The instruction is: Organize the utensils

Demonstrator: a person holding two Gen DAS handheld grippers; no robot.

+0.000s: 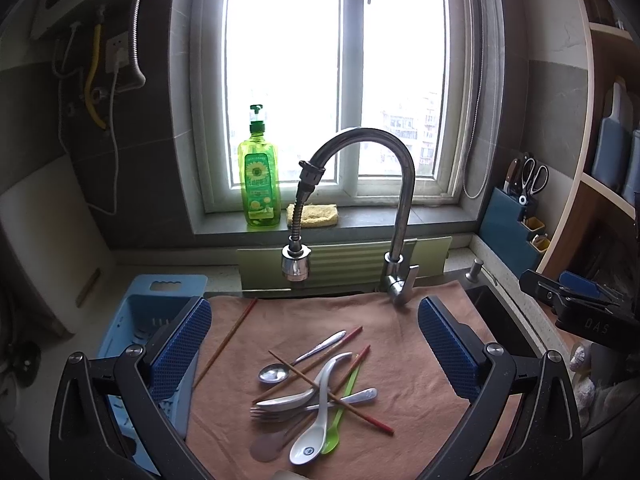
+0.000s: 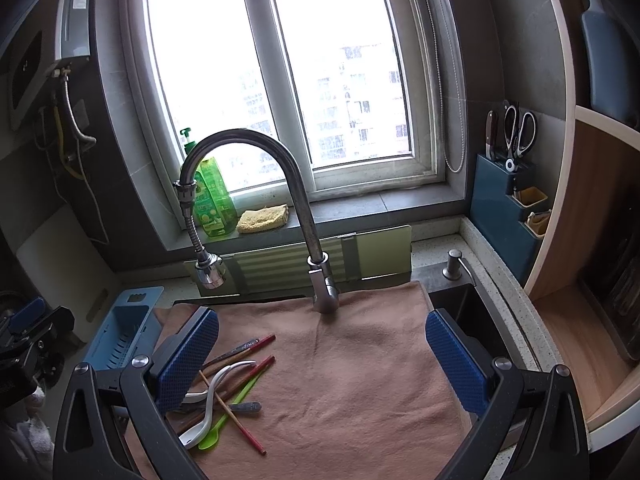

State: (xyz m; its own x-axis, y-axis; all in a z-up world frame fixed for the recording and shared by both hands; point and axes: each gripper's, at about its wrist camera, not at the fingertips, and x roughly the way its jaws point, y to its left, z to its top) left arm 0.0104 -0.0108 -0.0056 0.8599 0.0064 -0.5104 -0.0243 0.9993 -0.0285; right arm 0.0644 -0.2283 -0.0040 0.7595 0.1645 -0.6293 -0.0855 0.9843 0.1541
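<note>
1. left gripper (image 1: 314, 354): blue-padded fingers spread wide, empty, hovering above the brown towel (image 1: 420, 392) laid over the sink.
2. utensil pile (image 1: 316, 388): lies on the towel between and just below the left gripper's fingers; includes a white ceramic spoon (image 1: 316, 416), a metal spoon (image 1: 296, 362), a fork (image 1: 280, 414), a green plastic spoon (image 1: 340, 412) and crossed red-tipped chopsticks (image 1: 332, 394).
3. single chopstick (image 1: 226, 342): apart from the pile, near the left finger.
4. right gripper (image 2: 322, 360): fingers spread wide, empty; the pile lies at its left finger, partly hidden.
5. blue drain basket (image 1: 132, 320): on the counter left of the towel.
6. faucet (image 1: 400, 200): behind the towel.
</note>
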